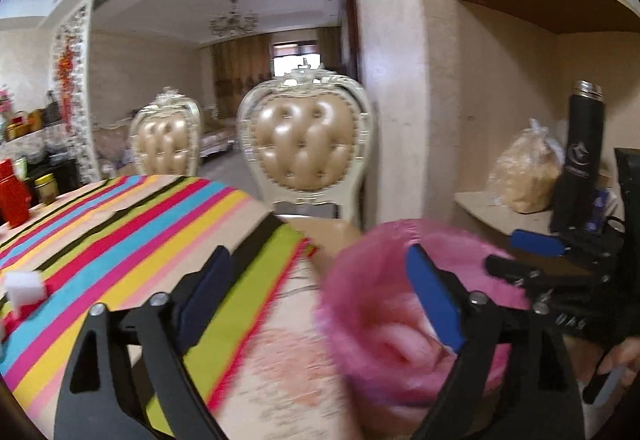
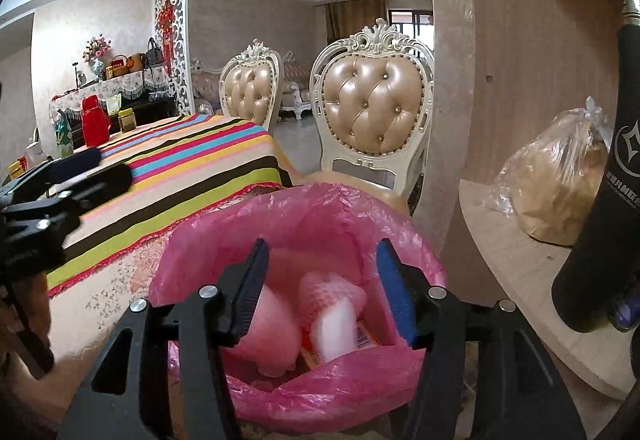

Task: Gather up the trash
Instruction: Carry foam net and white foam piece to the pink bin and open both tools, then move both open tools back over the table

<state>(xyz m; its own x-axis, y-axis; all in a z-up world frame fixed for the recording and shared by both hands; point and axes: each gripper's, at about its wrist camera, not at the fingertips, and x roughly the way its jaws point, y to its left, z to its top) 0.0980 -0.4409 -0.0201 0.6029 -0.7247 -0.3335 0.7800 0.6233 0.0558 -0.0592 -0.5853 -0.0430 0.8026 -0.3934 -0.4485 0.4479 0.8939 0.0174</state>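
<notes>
A bin lined with a pink plastic bag [image 2: 320,216] stands beside the table; it also shows blurred in the left wrist view [image 1: 360,300]. Inside lie a white foam-net wrapper [image 2: 332,296], a white block [image 2: 334,336] that looks blurred as if falling, and an orange packet [image 2: 364,338]. My right gripper [image 2: 322,292] is open and empty right above the bin's mouth. My left gripper [image 1: 320,300] is open and empty, over the table edge next to the bin. A white piece [image 1: 24,286] lies on the striped cloth at the far left.
A table with a striped cloth [image 2: 192,160] lies left of the bin. Two tufted chairs [image 2: 372,108] stand behind. A shelf [image 2: 520,264] on the right holds a black flask [image 2: 604,176] and a bagged loaf [image 2: 556,176]. A red jug [image 2: 94,126] stands on the table.
</notes>
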